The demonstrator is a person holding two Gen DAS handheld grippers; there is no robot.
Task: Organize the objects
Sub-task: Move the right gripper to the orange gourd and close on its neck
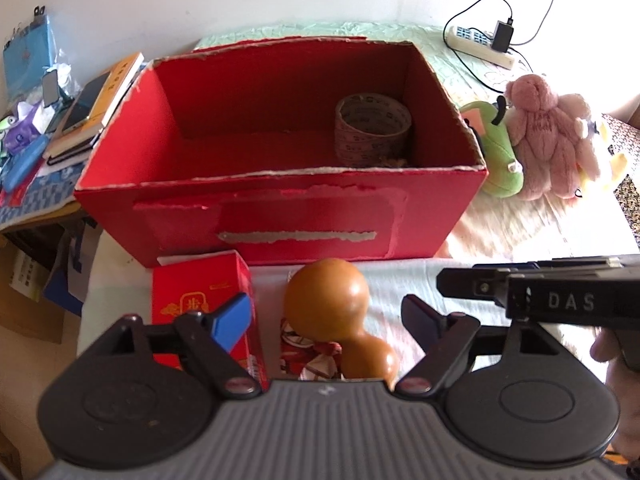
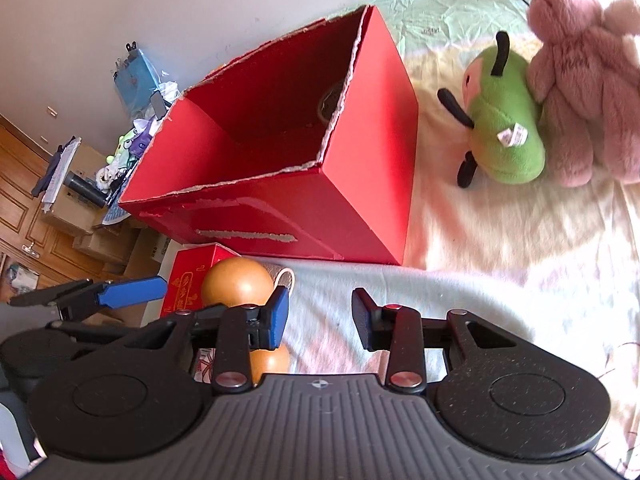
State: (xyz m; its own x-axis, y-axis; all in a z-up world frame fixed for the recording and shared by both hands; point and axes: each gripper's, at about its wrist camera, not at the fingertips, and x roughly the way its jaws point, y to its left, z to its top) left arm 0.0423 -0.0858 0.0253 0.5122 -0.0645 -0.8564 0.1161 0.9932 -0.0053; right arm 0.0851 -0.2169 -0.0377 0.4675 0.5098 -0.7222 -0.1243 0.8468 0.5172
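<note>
The red box (image 1: 280, 216) stands open-topped on the bed (image 2: 500, 264), one roll of tape (image 1: 373, 130) in its far right corner. Just in front of it lie one brown gourd (image 1: 332, 308) and one small red carton (image 1: 204, 300), side by side. To the box's right sit two soft toys, touching – one green (image 2: 504, 132), one pink (image 2: 584, 80). One power strip (image 1: 480, 46) lies beyond them.

The left gripper (image 1: 326, 320) has its jaws spread wide, the gourd between them but not clamped. The right gripper (image 2: 320, 318) is about half open over bare bedding – it holds nothing.
</note>
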